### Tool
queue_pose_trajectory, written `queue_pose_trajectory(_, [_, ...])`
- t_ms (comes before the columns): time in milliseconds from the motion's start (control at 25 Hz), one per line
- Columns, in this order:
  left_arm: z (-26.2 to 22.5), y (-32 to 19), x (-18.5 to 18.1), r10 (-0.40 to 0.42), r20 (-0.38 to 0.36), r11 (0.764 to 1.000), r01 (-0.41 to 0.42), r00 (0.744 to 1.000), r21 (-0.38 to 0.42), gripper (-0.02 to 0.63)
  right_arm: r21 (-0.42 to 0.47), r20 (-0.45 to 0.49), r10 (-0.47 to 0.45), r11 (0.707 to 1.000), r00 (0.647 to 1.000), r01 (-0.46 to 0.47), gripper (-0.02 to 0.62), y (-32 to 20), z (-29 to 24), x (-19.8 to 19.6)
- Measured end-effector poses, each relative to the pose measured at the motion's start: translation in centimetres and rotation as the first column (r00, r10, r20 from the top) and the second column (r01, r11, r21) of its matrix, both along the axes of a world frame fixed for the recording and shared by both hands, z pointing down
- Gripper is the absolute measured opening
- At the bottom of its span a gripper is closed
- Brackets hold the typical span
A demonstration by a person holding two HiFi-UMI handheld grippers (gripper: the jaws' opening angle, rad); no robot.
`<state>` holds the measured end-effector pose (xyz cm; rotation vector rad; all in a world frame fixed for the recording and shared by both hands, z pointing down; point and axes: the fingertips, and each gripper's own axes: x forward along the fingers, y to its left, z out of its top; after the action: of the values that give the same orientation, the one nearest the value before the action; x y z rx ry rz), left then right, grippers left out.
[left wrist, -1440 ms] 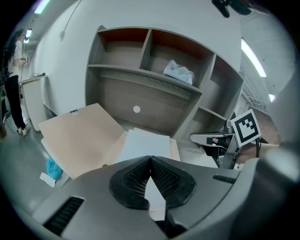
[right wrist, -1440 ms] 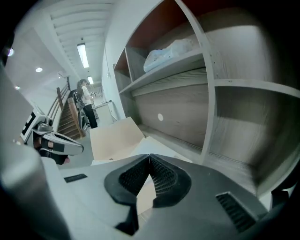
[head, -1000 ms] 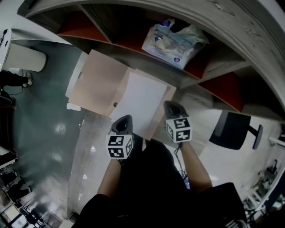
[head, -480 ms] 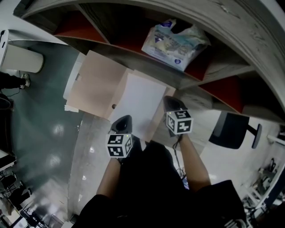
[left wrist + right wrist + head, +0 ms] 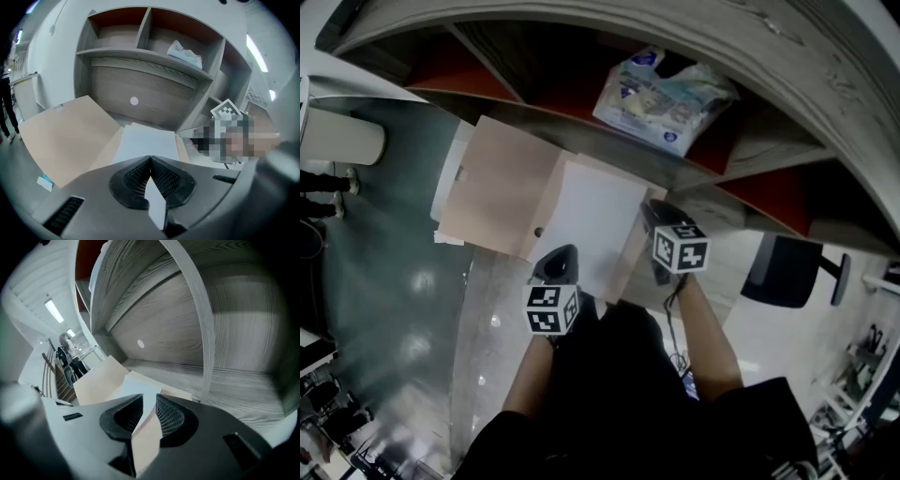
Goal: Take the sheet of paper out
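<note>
- Since a second ago the right gripper (image 5: 655, 210) has edged up the head view toward the shelves and rolled, so its marker cube now sits tilted; its fingers (image 5: 172, 416) have just been opening and stand apart, with the near flap edge of the beige cardboard folder (image 5: 492, 183) between them, unpinched
- left gripper (image 5: 562, 253) has kept its place; its fingers (image 5: 169, 178) are pressed together on the near edge of the white sheet of paper (image 5: 147, 140)
- that sheet lies on the open folder's right half, between the two grippers in the head view, its far end toward the shelves; the folder's other half spreads out to the left
- folder rests at least partly on the grey wood-grain tabletop (image 5: 234, 380)
- beyond rises the grey wood-grain shelf unit (image 5: 140, 79) with red-brown back panels; a crumpled plastic package (image 5: 661, 89) lies in an upper compartment
- off to the right of the head view stands a black office chair (image 5: 787, 272), well apart from the folder
</note>
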<state>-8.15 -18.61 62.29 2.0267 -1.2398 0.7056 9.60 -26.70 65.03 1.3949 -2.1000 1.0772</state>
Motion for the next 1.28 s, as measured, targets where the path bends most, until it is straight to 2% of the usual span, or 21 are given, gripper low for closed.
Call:
queue_pose_trajectory(280, [0.4,-0.2,-0.5,0.000,0.004,1.000,0.000,1.000,-0.016,0.043,-0.071,0.075,0.088,0.994,0.993,-0.083,0.098,-0.9,1.1,0.5])
queue_pose_trajectory(440, [0.5,-0.5,-0.5,0.000,0.001,1.000,0.000,1.000,-0.017,0.043,-0.094,0.053,0.088,0.992,0.995,-0.083,0.126,-1.3,1.7,0.6])
queue_pose_trajectory(840, [0.7,-0.8,-1.0,-0.012,-0.006,1.000,0.012,1.000,-0.024,0.043,-0.151,0.020,0.117,0.982,0.993,-0.113,0.140,-2.1,3.2,0.4])
queue_pose_trajectory(1280, [1.0,-1.1,-1.9,-0.039,-0.023,0.999,0.038,0.999,-0.025,0.043,-0.156,-0.017,0.101,0.982,0.995,-0.103,0.140,-2.5,3.4,0.2])
